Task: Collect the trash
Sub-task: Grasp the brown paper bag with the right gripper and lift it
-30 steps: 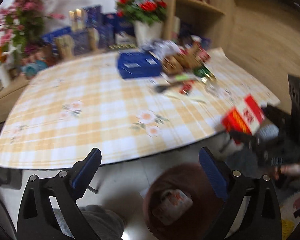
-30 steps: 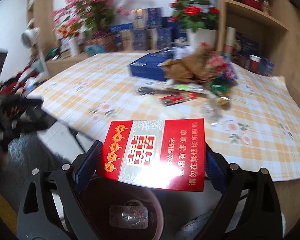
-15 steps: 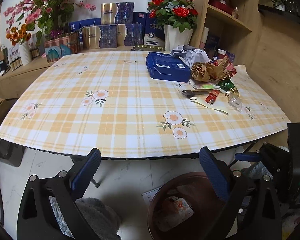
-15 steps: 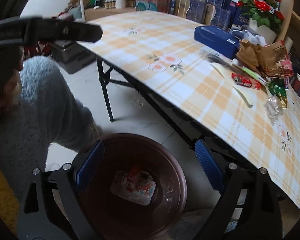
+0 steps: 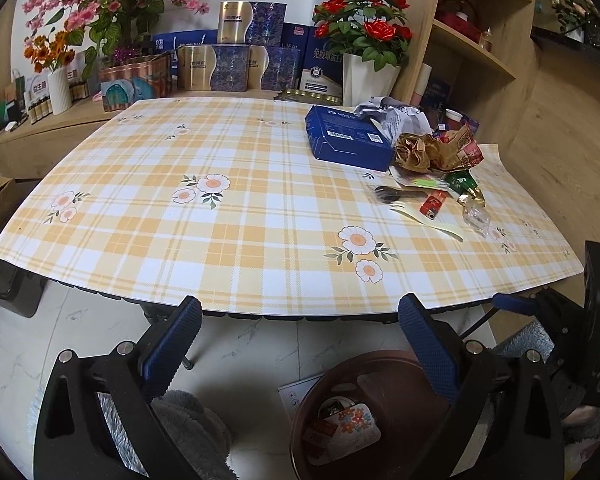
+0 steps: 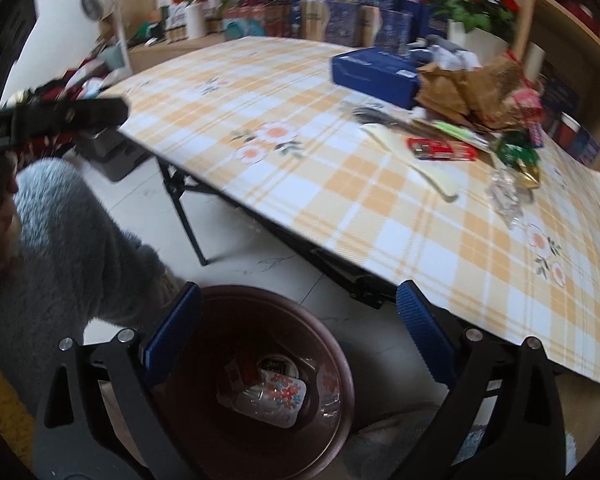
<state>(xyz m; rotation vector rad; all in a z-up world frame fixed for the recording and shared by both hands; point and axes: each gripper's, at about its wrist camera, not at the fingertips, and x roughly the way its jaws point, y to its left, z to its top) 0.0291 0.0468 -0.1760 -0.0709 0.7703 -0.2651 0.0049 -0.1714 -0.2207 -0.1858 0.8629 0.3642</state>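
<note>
Both grippers empty above the brown bin

Left gripper [image 5: 300, 344] and right gripper [image 6: 298, 332] gape wide over the bin [image 6: 332, 344]; litter heap [image 5: 436, 160] lies on the tabletop [image 5: 228, 216] beyond it.

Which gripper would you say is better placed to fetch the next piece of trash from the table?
Probably the right gripper: open, empty, nearer the trash pile. The left gripper faces bare cloth.

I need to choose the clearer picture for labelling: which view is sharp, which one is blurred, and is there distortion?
Left wrist view: sharp, blue box crisp; table edge bows from fisheye. Right wrist view: motion-blurred, red lighter smeared, strongest toward the edges.
</note>
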